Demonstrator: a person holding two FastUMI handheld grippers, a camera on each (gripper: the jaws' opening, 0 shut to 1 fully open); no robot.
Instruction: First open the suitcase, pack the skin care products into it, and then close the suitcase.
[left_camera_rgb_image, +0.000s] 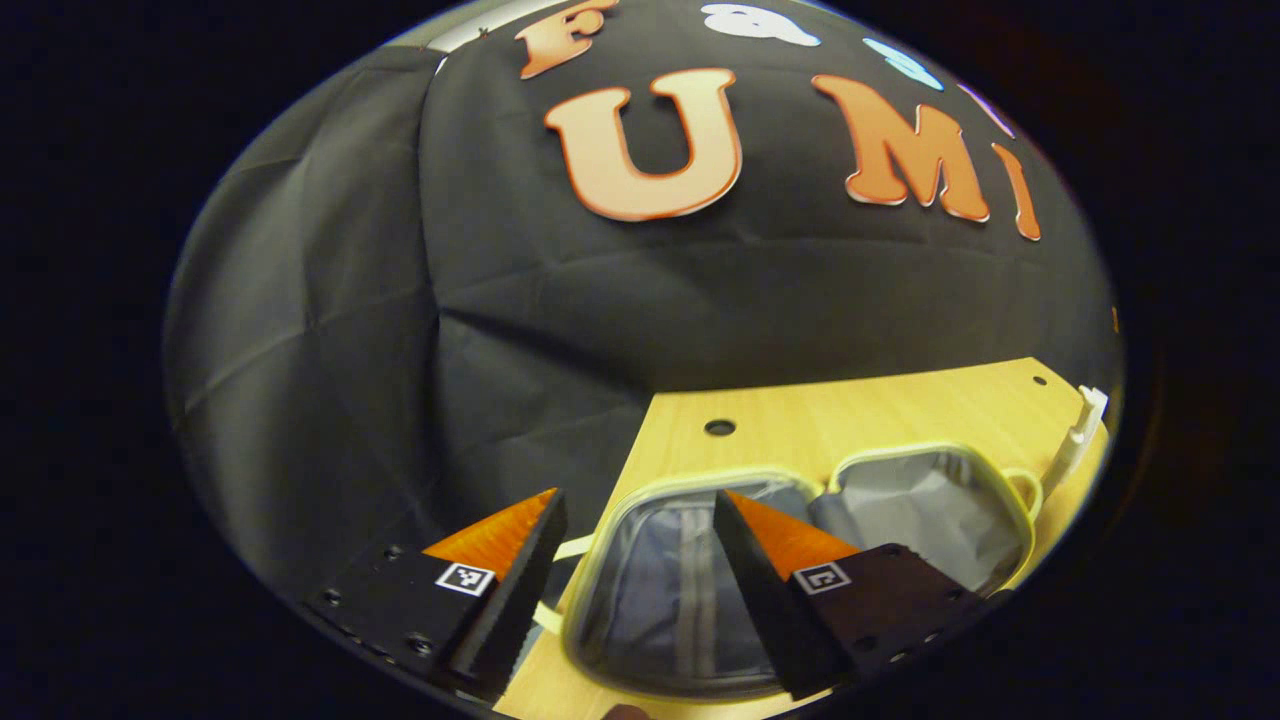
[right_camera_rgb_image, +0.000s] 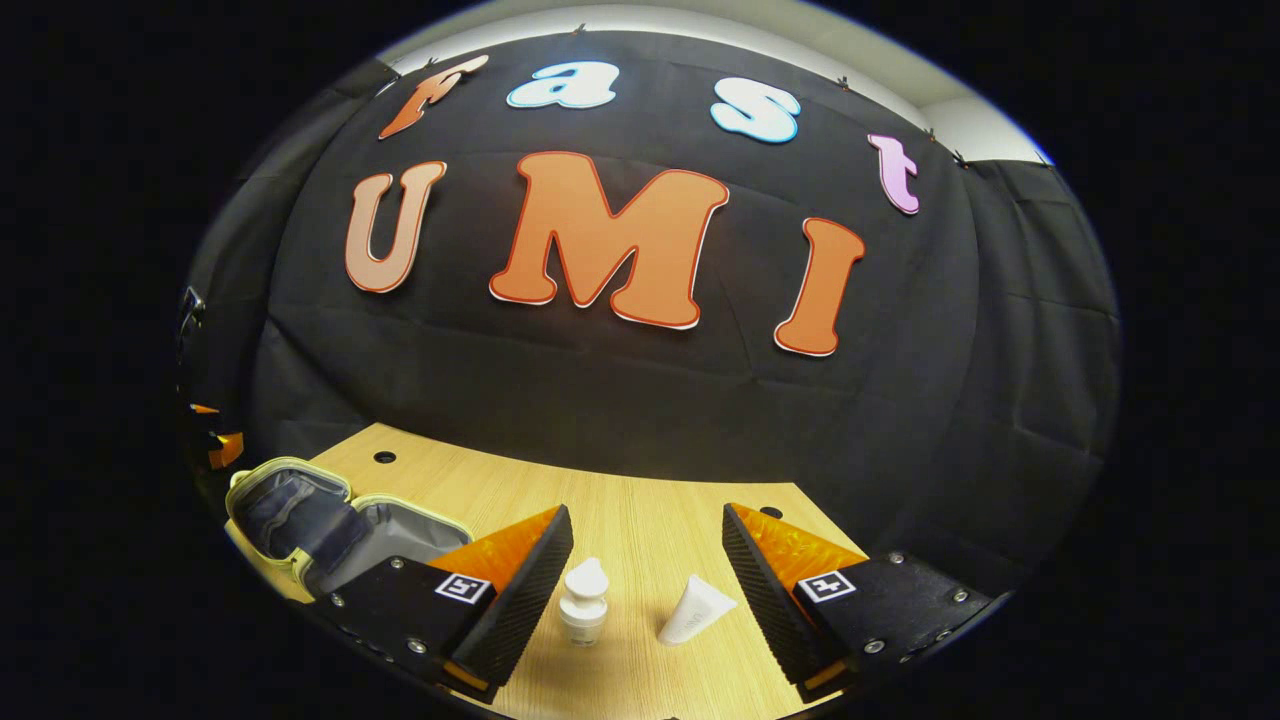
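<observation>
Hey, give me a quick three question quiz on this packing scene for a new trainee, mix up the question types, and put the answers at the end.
1. True or false: the suitcase on the wooden table lies open.
2. Multiple choice: between the right gripper fingers, which items sit on the table? A) a white pump bottle and a white tube B) two jars C) a brush
3. Fill in: the left gripper hangs above the suitcase with its jaws ____.

Key: 1 true; 2 A; 3 open.
</observation>
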